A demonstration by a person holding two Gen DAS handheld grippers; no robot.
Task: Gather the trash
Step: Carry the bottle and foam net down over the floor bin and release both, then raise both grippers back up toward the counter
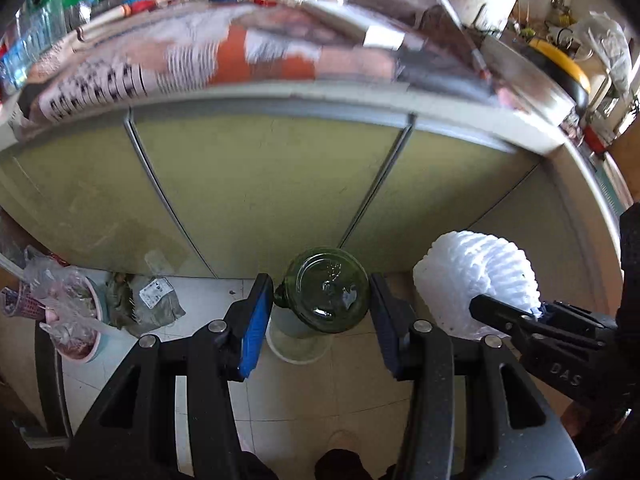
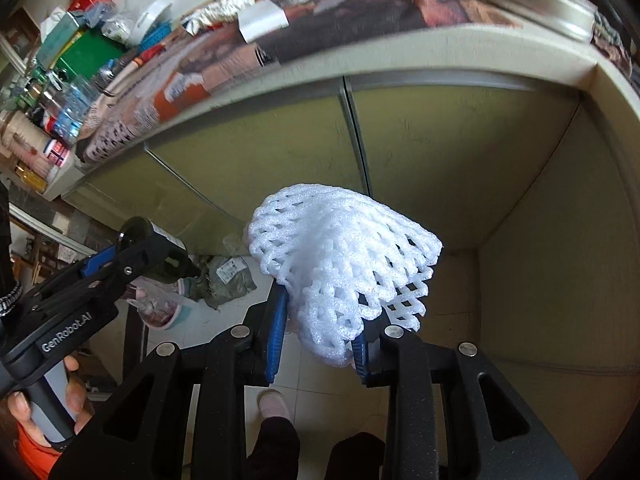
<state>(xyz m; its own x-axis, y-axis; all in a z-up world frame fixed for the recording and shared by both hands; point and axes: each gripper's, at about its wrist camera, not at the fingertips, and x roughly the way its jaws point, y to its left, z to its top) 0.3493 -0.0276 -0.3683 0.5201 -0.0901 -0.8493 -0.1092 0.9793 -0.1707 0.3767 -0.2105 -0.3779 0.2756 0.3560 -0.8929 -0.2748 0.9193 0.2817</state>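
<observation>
The left gripper [image 1: 322,312] has its 2 fingers clamped on a green bottle [image 1: 326,290]. The right gripper's [image 2: 320,334] fingers are clamped on white foam net [image 2: 344,272], above the floor [image 1: 304,396].

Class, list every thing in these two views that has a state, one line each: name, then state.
Left hand-held gripper: shut on the green glass bottle.
Green glass bottle: held, base towards the camera.
Right hand-held gripper: shut on the white foam net.
White foam net: held, bunched.
Cabinet doors: closed.
</observation>
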